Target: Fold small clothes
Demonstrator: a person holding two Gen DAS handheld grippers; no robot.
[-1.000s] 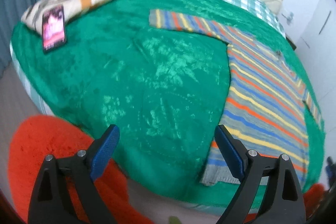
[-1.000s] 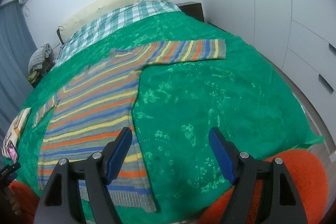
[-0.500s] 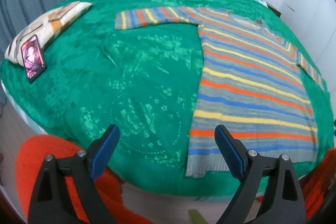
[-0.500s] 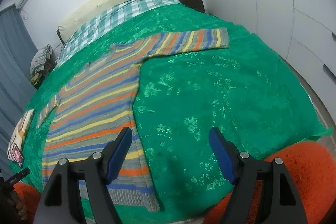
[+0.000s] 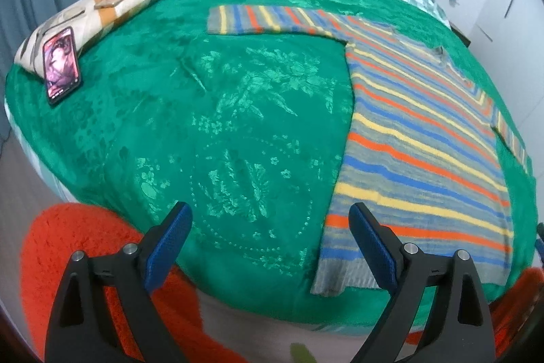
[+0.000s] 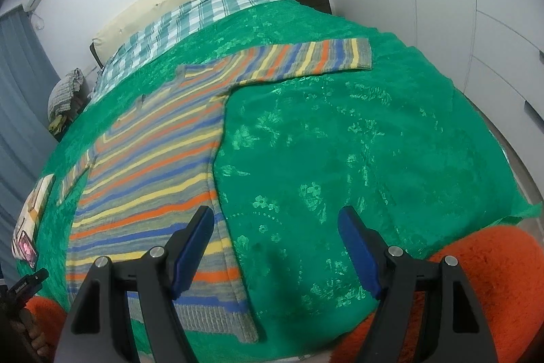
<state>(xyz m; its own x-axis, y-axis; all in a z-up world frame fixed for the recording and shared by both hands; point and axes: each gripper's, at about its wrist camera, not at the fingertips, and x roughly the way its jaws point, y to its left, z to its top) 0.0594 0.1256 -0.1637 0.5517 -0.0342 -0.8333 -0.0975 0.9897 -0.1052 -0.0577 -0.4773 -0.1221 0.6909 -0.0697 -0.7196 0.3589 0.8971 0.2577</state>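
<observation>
A striped sweater (image 5: 421, 138) in grey, blue, orange and yellow lies flat on the green bedspread (image 5: 210, 125), sleeves spread out to both sides. It also shows in the right wrist view (image 6: 149, 179). My left gripper (image 5: 270, 244) is open and empty above the bed's near edge, its right finger over the sweater's hem corner. My right gripper (image 6: 275, 247) is open and empty above the near edge, its left finger over the hem's right side.
A phone (image 5: 61, 63) leans on a patterned pillow (image 5: 98, 12) at the bed's left side. Orange fluffy rug (image 5: 85, 254) lies on the floor by the bed. A checked sheet (image 6: 190, 19) and headboard are at the far end. White wardrobes (image 6: 476, 5) stand on the right.
The left wrist view has swung and shifted, so the sweater now sits more to the right of it. The right gripper has moved slightly closer to the hem. Both grippers stay open.
</observation>
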